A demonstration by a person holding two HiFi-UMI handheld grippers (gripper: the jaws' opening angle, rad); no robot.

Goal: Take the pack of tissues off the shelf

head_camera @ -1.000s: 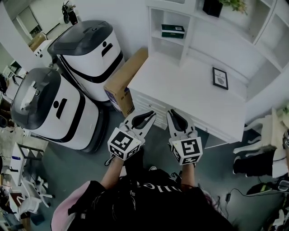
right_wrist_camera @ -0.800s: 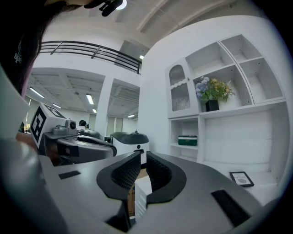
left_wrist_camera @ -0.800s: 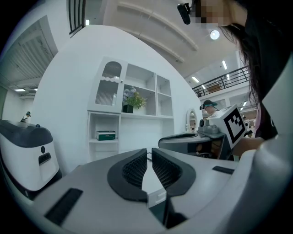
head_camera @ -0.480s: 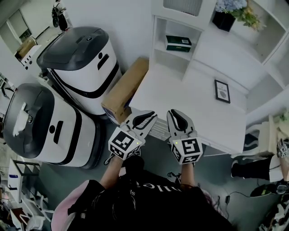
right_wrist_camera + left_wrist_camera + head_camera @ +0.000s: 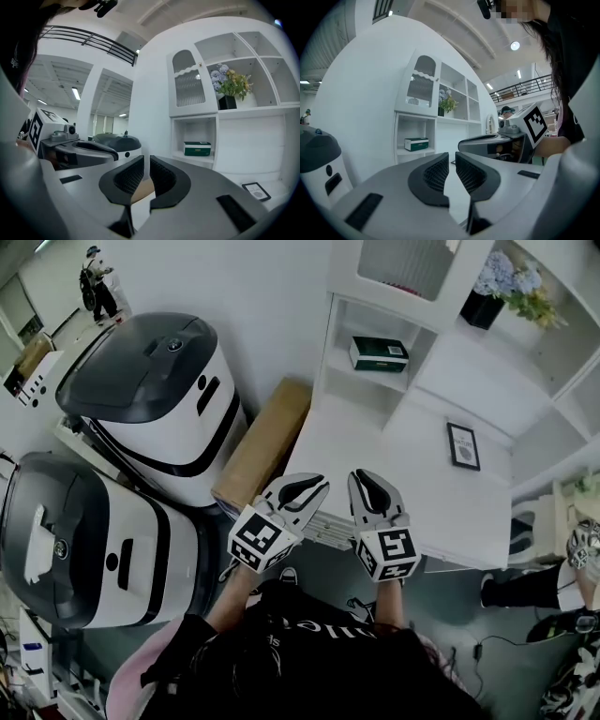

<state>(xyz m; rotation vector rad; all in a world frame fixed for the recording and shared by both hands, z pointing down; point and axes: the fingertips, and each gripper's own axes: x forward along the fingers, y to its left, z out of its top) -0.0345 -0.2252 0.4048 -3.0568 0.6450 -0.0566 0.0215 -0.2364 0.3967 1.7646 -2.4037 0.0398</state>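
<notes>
Prob. tissue pk (image 5: 379, 353) on shelf (image 5: 370, 380)

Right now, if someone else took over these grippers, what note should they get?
Left gripper: shut, empty, at the desk's near edge.
Right gripper: shut, empty, beside it.
Tissue pack: lies in the open shelf cubby at the desk's back left, untouched.
Done: nothing yet.
Left: reach across the desk, open a gripper, grip the pack, bring it out.
</notes>
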